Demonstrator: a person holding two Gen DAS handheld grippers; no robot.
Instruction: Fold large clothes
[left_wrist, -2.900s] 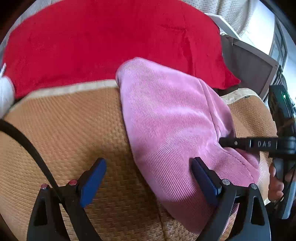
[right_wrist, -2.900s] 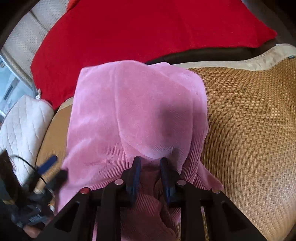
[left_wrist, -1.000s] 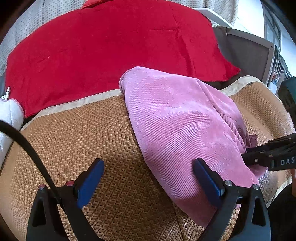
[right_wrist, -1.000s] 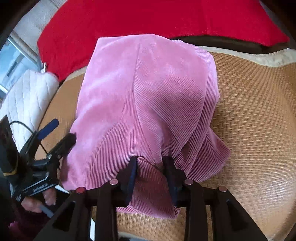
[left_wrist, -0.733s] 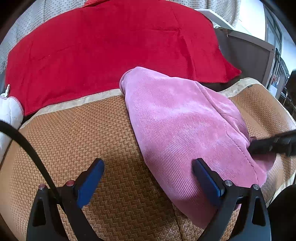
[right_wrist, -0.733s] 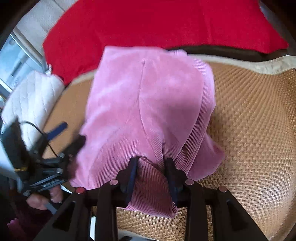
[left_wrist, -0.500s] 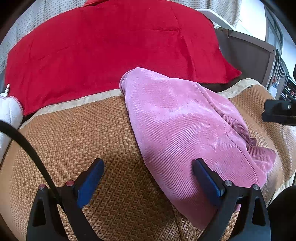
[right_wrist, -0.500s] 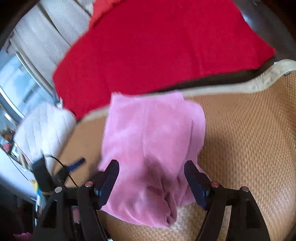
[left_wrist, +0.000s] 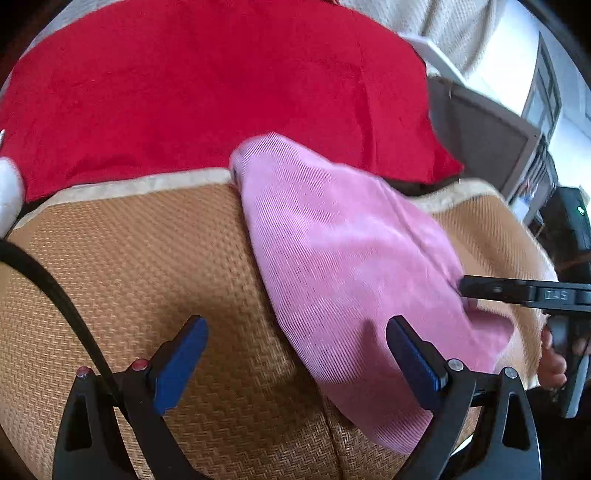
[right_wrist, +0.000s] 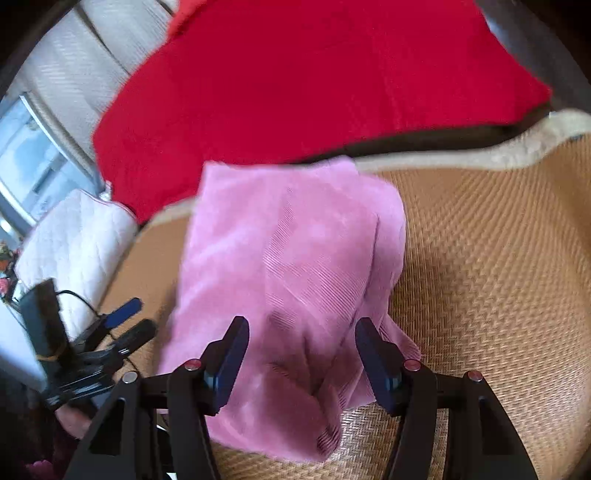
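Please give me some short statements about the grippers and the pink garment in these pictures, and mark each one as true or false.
1. The right gripper is shut on the pink corduroy garment. False: its jaws stand open over the cloth.
2. The left gripper is open. True.
3. The garment lies on a woven mat. True.
4. A blue cloth lies behind the mat. False: it is a red cloth.
5. The garment is spread out flat in a single layer. False: it lies folded in layers.

Woven tan mat (left_wrist: 129, 266) with beige trim fills near ground, red blanket (left_wrist: 207, 85) spread behind it, white quilted cushion (right_wrist: 74, 243) at far left.
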